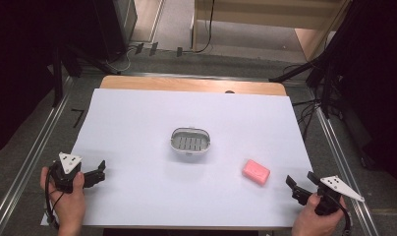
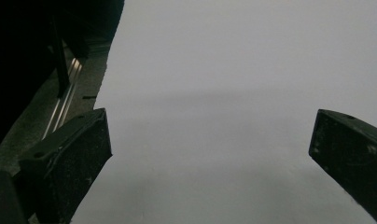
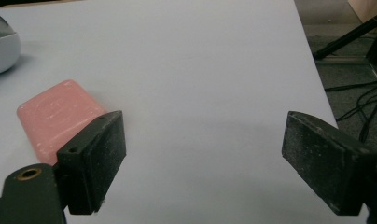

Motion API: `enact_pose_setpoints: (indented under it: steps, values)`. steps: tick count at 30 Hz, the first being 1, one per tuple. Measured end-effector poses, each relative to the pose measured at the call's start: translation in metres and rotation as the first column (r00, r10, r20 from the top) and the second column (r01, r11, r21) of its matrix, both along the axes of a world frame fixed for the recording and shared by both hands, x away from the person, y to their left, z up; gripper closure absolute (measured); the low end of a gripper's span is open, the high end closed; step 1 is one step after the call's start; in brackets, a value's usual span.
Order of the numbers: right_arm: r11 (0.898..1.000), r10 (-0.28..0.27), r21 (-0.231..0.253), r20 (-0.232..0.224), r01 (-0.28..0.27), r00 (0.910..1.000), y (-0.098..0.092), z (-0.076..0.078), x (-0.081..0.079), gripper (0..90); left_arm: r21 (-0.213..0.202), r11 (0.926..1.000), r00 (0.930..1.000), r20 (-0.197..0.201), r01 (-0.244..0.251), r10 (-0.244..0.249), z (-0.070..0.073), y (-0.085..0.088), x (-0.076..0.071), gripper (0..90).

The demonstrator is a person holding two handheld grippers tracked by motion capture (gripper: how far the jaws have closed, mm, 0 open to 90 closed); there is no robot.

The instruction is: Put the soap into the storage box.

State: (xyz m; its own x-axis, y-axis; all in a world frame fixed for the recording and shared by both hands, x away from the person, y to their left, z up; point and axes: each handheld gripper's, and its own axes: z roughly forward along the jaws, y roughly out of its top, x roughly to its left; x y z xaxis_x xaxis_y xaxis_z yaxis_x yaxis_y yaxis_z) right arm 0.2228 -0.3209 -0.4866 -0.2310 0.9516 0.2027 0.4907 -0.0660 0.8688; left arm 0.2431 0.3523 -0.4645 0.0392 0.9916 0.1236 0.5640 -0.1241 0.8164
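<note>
Soap [image 1: 256, 171], a pink rounded bar, lies flat on the white sheet [image 1: 137, 123] that covers the surface, toward the near right part of it and just short of the right gripper.

At the far left of the high view, the left gripper [image 1: 99, 172] sits at the near left edge of the sheet, held in the person's left hand [image 1: 66, 194], with a grey three-cornered plate on top and a cable trailing down past the wrist. Its own view shows the two black fingers [image 2: 79, 158] spread wide with nothing between them but bare white sheet; they hold nothing.

In the middle of the sheet stands a white oval soap dish [image 1: 190, 141] with a slotted grey insert, empty and well apart from both grippers. The soap lies to the right of the dish and nearer the person, not touching it.

At the far right, the right gripper [image 1: 298, 183] is held in the right hand [image 1: 317, 216] at the near right corner of the sheet, pointing toward the soap. In its own view the fingers [image 3: 100, 154] stand wide apart and empty; the soap [image 3: 56, 119] lies just beyond the left one, outside the gap, and the edge of the dish [image 3: 2, 44] shows farther off.
</note>
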Motion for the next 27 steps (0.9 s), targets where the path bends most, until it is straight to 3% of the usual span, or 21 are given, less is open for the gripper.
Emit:
enact_pose_setpoints:
  steps: [3, 4, 5, 10, 11, 14, 16, 19, 20, 21, 22, 23, 25, 26, 27]
  values:
    - [1.000, 0.013, -0.023, -0.023, -0.014, 0.9997, 0.001, 0.001, 0.001, 14.0, 0.002, 1.0000, 1.0000, 0.000, 0.002, -0.002, 0.000, 0.000, 0.000, 0.0]
    - [0.997, 0.003, -0.081, -0.023, -0.005, 0.9997, 0.004, 0.003, 0.001, 14.0, 0.004, 1.0000, 1.0000, -0.002, 0.002, -0.002, 0.000, -0.001, 0.000, 0.0]
    - [0.995, 0.000, -0.095, -0.028, -0.002, 0.9996, 0.004, 0.004, 0.001, 14.1, 0.005, 1.0000, 1.0000, -0.003, 0.003, -0.003, 0.000, -0.001, 0.000, 0.0]
    - [0.992, 0.064, -0.105, -0.030, -0.067, 0.9975, 0.006, 0.009, 0.001, 14.1, 0.010, 0.9999, 1.0000, -0.001, 0.005, -0.005, 0.000, -0.001, 0.000, 0.0]
    - [0.985, 0.104, -0.136, -0.038, -0.108, 0.9939, 0.009, 0.013, 0.002, 14.3, 0.012, 0.9999, 1.0000, -0.003, 0.005, -0.005, -0.001, -0.002, 0.000, 0.0]
    - [0.978, 0.139, -0.150, -0.041, -0.144, 0.9895, 0.011, 0.016, 0.003, 14.8, 0.022, 0.9997, 0.9999, -0.003, 0.011, -0.010, -0.001, -0.002, 0.000, 0.0]
    - [0.970, 0.167, -0.171, -0.051, -0.173, 0.9847, 0.014, 0.019, 0.005, 15.9, 0.027, 0.9996, 0.9999, -0.003, 0.012, -0.012, -0.001, -0.003, 0.000, 0.0]
    - [0.944, 0.231, -0.217, -0.100, -0.247, 0.9679, 0.024, 0.023, 0.011, 23.5, 0.040, 0.9991, 0.9999, -0.007, 0.015, -0.015, -0.001, -0.004, 0.000, 0.0]
    - [0.944, 0.231, -0.217, -0.100, -0.247, 0.9679, 0.024, 0.023, 0.011, 23.5, 0.040, 0.9991, 0.9999, -0.007, 0.015, -0.015, -0.001, -0.004, 0.000, 0.0]
    - [0.933, 0.245, -0.239, -0.122, -0.268, 0.9618, 0.029, 0.025, 0.013, 23.7, 0.043, 0.9990, 0.9999, -0.007, 0.014, -0.014, -0.001, -0.005, 0.000, 0.0]
    - [0.933, 0.245, -0.239, -0.122, -0.268, 0.9618, 0.029, 0.025, 0.013, 23.7, 0.045, 0.9989, 0.9999, -0.007, 0.015, -0.014, -0.001, -0.005, 0.000, 0.0]
    - [0.919, 0.274, -0.252, -0.142, -0.303, 0.9512, 0.034, 0.027, 0.016, 23.7, 0.047, 0.9988, 0.9998, -0.010, 0.015, -0.015, -0.001, -0.005, 0.000, 0.0]
    - [0.913, 0.287, -0.255, -0.150, -0.317, 0.9462, 0.036, 0.027, 0.017, 23.6, 0.051, 0.9986, 0.9998, -0.011, 0.017, -0.017, -0.001, -0.006, 0.001, 0.0]
    - [0.896, 0.315, -0.270, -0.174, -0.353, 0.9328, 0.039, 0.030, 0.020, 23.5, 0.057, 0.9982, 0.9998, -0.008, 0.018, -0.018, -0.002, -0.006, 0.001, 0.0]
    - [0.896, 0.315, -0.270, -0.174, -0.353, 0.9328, 0.039, 0.030, 0.020, 23.5, 0.057, 0.9982, 0.9998, -0.008, 0.018, -0.018, -0.002, -0.006, 0.001, 0.0]
